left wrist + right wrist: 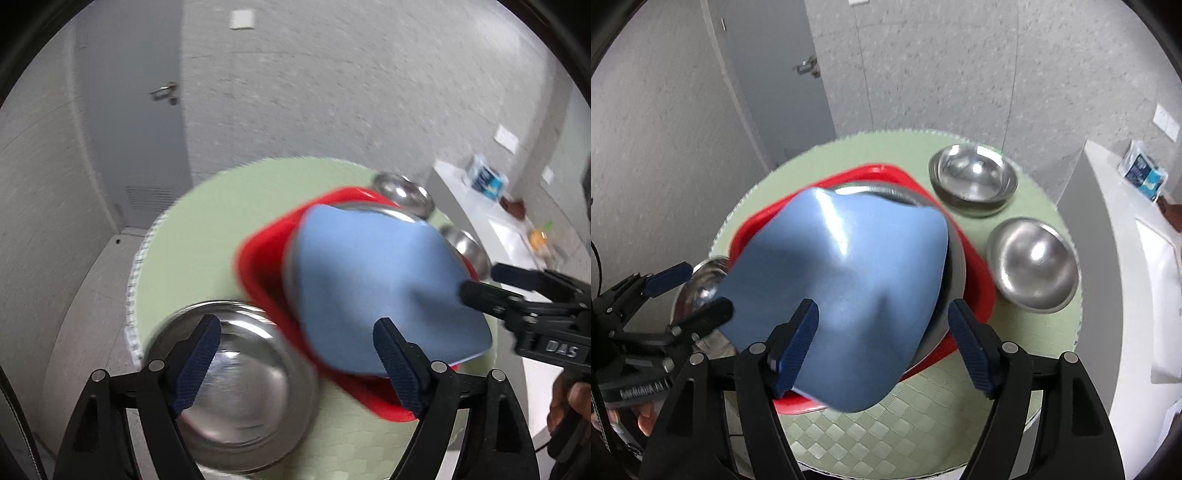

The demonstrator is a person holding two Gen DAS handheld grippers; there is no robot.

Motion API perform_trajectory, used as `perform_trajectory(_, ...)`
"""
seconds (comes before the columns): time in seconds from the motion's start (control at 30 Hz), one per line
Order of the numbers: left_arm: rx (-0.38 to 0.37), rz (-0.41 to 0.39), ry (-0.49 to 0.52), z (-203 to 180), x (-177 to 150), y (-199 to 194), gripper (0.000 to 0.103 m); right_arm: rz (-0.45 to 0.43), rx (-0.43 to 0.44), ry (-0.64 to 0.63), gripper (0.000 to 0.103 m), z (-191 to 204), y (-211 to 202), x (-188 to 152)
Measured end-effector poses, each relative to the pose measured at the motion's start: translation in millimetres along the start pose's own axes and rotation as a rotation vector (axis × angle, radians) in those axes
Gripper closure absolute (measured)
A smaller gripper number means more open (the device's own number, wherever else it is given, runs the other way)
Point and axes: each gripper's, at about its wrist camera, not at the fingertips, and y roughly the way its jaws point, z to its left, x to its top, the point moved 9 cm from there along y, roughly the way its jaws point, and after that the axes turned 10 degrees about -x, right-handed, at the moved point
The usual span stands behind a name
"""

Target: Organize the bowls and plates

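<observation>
Pale speckled walls and a grey door (768, 74) stand behind a round tabletop (1015, 369) covered in a green chequered cloth, and everything that matters sits on it. Biggest is the red tray (975, 273) in the middle, which looks to be the collecting point. A wide steel dish (956, 258) already lies in it, so I'd guess the flat pieces are being stacked there. Over that dish hangs the blue plate (842, 288), squarish, tipped at a slant and smeared with motion, with its near corner out past the tray's front edge. To my eye it is being laid onto the stack, though I can't tell what is bearing it. Three steel bowls wait loose on the cloth. One steel bowl (240, 387) is at the tray's left, and a far bowl (973, 179) and a near bowl (1032, 264) stand side by side at its right, probably to be nested later. The right hand-held gripper (882, 304) has its jaws wide apart. One finger lies across the blue plate's near side and the other is just off its right edge, so nothing is pinched. The left hand-held gripper (297, 321) is spread apart too, one finger above the left-hand bowl, the other in front of the plate's lower edge. From the right wrist, one of its fingers looks to sit at the plate's left corner, perhaps steadying it.
</observation>
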Motion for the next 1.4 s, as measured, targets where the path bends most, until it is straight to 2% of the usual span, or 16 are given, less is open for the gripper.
perform_trajectory(0.13,0.024,-0.025,-0.06,24,0,-19,0.022,-0.038,0.035,0.003,0.028,13,-13,8)
perform_trajectory(0.23,0.023,-0.031,-0.067,25,9,-28,0.022,-0.045,0.05,0.015,0.028,13,-17,16)
perform_trajectory(0.37,-0.001,-0.033,-0.033,7,38,-29,0.022,-0.055,0.046,0.041,0.028,-3,-12,30)
perform_trajectory(0.5,-0.028,-0.017,0.038,-24,72,-10,0.018,-0.061,0.032,0.068,0.027,-30,-1,50)
perform_trajectory(0.63,-0.077,0.02,0.093,-59,107,27,0.017,-0.064,0.014,0.101,0.027,-69,17,74)
perform_trajectory(0.8,-0.093,0.12,0.13,-91,147,97,0.017,-0.04,-0.015,0.134,0.027,-123,55,106)
perform_trajectory(0.97,-0.078,0.257,0.153,-106,169,178,0.017,0.055,-0.001,0.149,0.027,-159,110,119)
perform_trajectory(1.07,-0.06,0.319,0.147,-105,180,220,0.018,0.115,0.034,0.152,0.027,-166,142,121)
perform_trajectory(1.13,-0.048,0.362,0.132,-99,184,246,0.024,0.149,0.05,0.146,0.028,-165,159,120)
perform_trajectory(1.2,-0.039,0.407,0.12,-95,186,266,0.031,0.187,0.078,0.143,0.033,-164,176,117)
perform_trajectory(1.23,-0.031,0.428,0.119,-93,186,274,0.037,0.207,0.085,0.142,0.042,-164,183,115)
perform_trajectory(1.3,-0.021,0.463,0.125,-93,185,291,0.042,0.246,0.109,0.146,0.048,-164,198,112)
perform_trajectory(1.37,-0.014,0.495,0.131,-94,188,312,0.061,0.278,0.13,0.15,0.059,-164,208,106)
perform_trajectory(1.4,-0.015,0.508,0.128,-93,189,320,0.064,0.289,0.141,0.153,0.061,-163,211,103)
